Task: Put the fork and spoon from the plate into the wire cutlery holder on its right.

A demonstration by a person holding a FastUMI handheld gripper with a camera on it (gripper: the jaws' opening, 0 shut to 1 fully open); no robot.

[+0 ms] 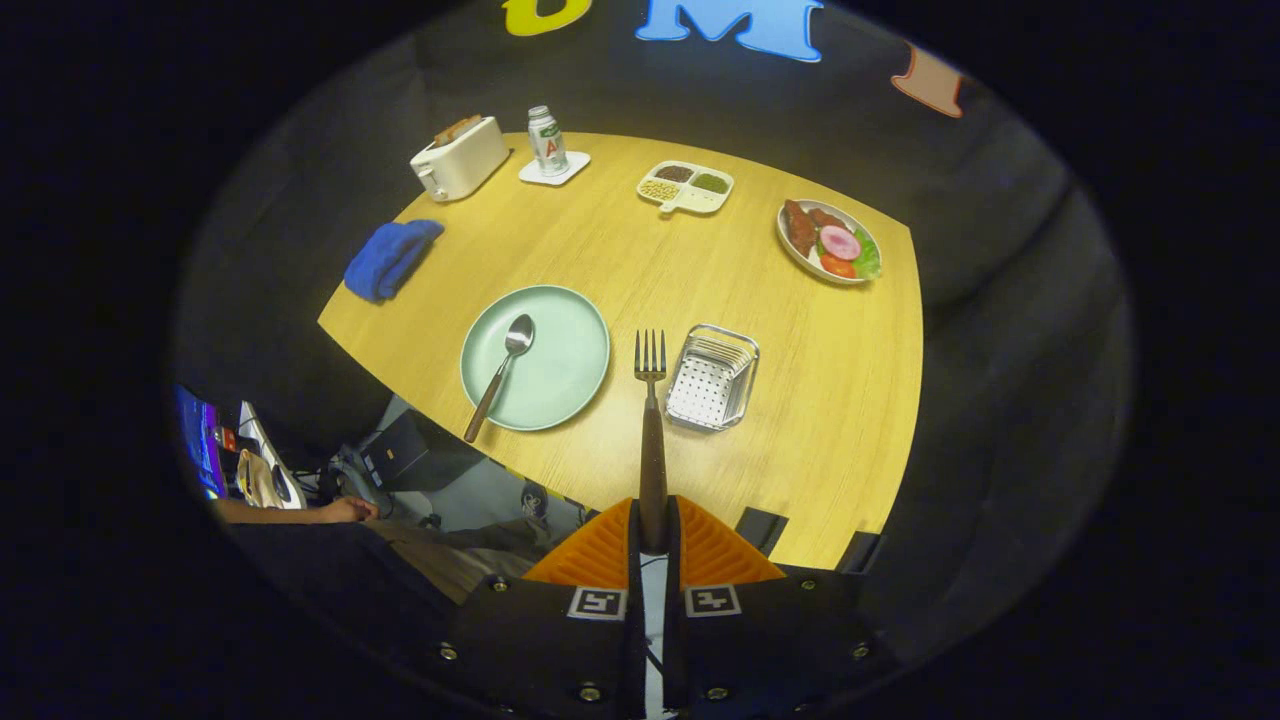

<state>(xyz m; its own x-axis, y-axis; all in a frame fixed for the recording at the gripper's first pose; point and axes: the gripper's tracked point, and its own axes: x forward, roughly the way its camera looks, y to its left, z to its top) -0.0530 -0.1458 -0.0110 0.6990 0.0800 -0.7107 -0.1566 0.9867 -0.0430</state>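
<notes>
Claw [654,530] clamped on the fork [651,420], both orange fingers [600,555] pressed against the dark handle. Fork sticks straight out ahead of the claw, tines forward, held up above the tabletop [700,270]. From this angle the tines line up with the gap between the plate [560,380] and the wire cutlery holder [712,377]; it is not in the holder.

Spoon [503,370] still lies on the pale green plate, bowl toward the plate's middle, brown handle running back over the near rim and hanging past it. The holder sits just right of the plate, a rectangular metal basket with a perforated floor, nothing visible inside it.

Farther back on the tabletop:
- blue cloth [390,258], bunched, near the left edge
- white toaster [460,158] with toast in the slots
- can [547,140] upright on a white coaster [554,168], just right of the toaster
- divided snack tray [686,186] with three fillings
- food plate [828,243] with meat, onion, tomato, lettuce near the right edge

A person's arm [300,513] is visible below the tabletop's near left edge, beside some screens and cables.
</notes>
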